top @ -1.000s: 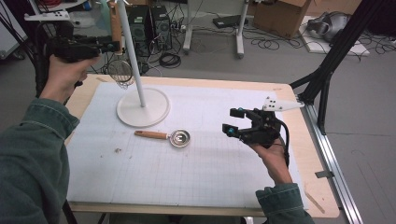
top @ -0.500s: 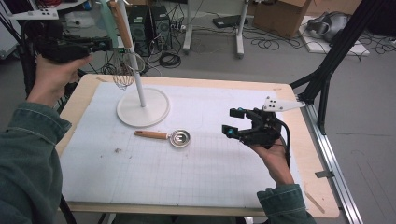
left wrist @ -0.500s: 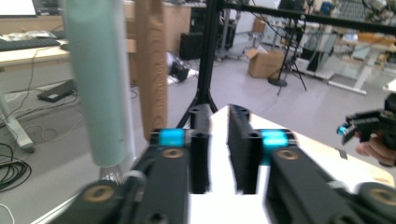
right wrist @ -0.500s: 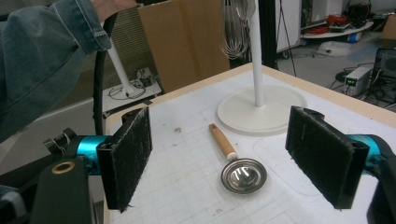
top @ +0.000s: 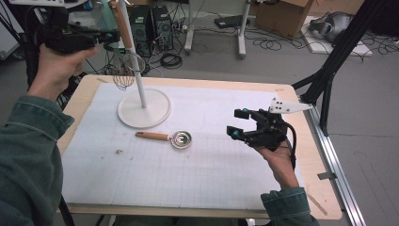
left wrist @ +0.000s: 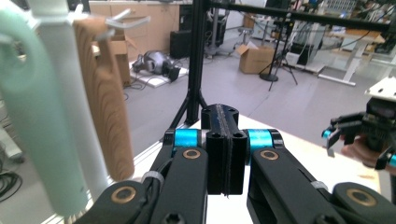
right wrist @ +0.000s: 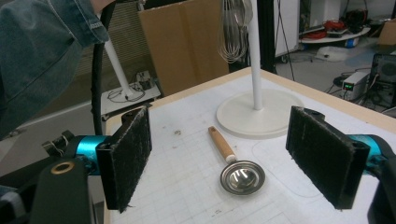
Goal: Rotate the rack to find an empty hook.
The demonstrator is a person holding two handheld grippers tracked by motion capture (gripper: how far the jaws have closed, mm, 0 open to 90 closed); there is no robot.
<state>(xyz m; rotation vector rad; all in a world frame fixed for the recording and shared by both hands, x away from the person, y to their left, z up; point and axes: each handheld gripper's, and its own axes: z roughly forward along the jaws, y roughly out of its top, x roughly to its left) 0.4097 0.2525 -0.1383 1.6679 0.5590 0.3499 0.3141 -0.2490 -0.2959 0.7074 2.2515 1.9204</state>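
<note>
The left gripper (left wrist: 224, 154), jaws closed empty, sits beside the hung whisk (top: 124, 75), seemingly just released; right gripper (right wrist: 233, 163) waits wide open over the ladle (right wrist: 236, 168).

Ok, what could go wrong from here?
1. The left gripper has just been closing its jaws, with nothing between them, right beside the hanging whisk. A nudge could knock the whisk loose or rock the stand.
2. The right gripper hovers open, apart from the small ladle. Its slim handle may slip in a grasp.
</note>
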